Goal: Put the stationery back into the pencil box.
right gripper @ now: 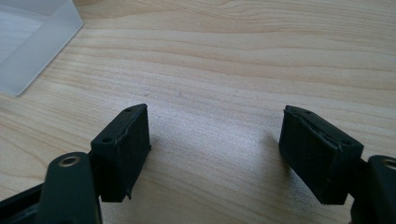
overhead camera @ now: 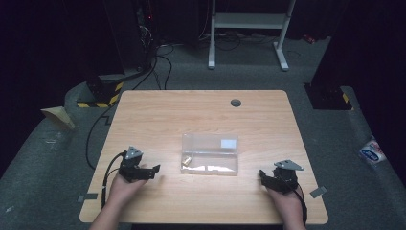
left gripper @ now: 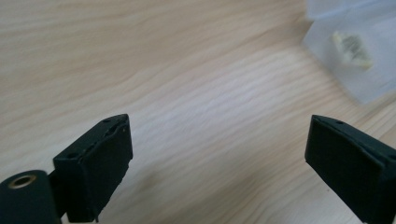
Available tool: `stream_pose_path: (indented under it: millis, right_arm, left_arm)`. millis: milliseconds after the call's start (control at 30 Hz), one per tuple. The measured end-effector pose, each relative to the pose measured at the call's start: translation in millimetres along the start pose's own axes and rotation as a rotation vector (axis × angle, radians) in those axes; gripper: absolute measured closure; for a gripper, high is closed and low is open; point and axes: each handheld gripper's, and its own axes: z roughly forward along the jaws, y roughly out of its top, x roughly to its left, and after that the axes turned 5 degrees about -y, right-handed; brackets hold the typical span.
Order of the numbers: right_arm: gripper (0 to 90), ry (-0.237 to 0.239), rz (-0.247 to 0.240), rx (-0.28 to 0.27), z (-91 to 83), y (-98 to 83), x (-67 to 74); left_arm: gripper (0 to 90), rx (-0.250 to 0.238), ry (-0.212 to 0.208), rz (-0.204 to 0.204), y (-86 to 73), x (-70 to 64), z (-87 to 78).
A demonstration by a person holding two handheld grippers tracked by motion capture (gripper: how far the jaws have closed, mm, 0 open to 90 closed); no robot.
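Nearest the camera, two forearms come in at the bottom edge of the wooden tabletop (overhead camera: 158, 115), each hand carrying a claw. On the left, the left claw (overhead camera: 155, 168) lies low over the wood, well short of the box, pointing right towards it; its jaws stand wide apart with nothing but bare wood between them. In the middle sits the clear plastic box (overhead camera: 209, 154), lid shut, flat on the tabletop, with a small pale piece (overhead camera: 186, 161) inside at its left end. In the left gripper view that piece (left gripper: 352, 49) shows blurred through the box wall. On the right, the right claw (overhead camera: 262, 174) rests beside the box, jaws spread wide, holding nothing.
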Motion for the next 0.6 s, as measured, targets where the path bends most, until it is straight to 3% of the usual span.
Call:
stream_pose_path:
  millis: [100,233,267,333,600]
  right_arm:
    - [24.3,0.000,0.000,0.000,0.0,0.0,0.0]
    - [24.3,0.001,-0.002,0.000,-0.1,-0.1,0.0]
    - [24.3,0.001,-0.002,0.000,-0.1,-0.1,0.0]
    - [24.3,0.001,-0.002,0.000,-0.2,-0.2,0.0]
    - [24.3,0.001,-0.002,0.000,-0.2,-0.2,0.1]
  left_arm:
    - [6.3,0.022,0.012,0.002,-10.9,5.5,-7.3]
    - [6.8,0.046,0.066,0.055,-30.3,6.2,-11.3]
    - [5.4,0.003,0.048,0.038,-37.5,7.9,-12.4]
    - [9.0,-0.018,0.084,0.008,-41.3,6.0,-16.0]
    - [9.6,-0.016,0.098,-0.009,-37.6,5.7,-12.4]
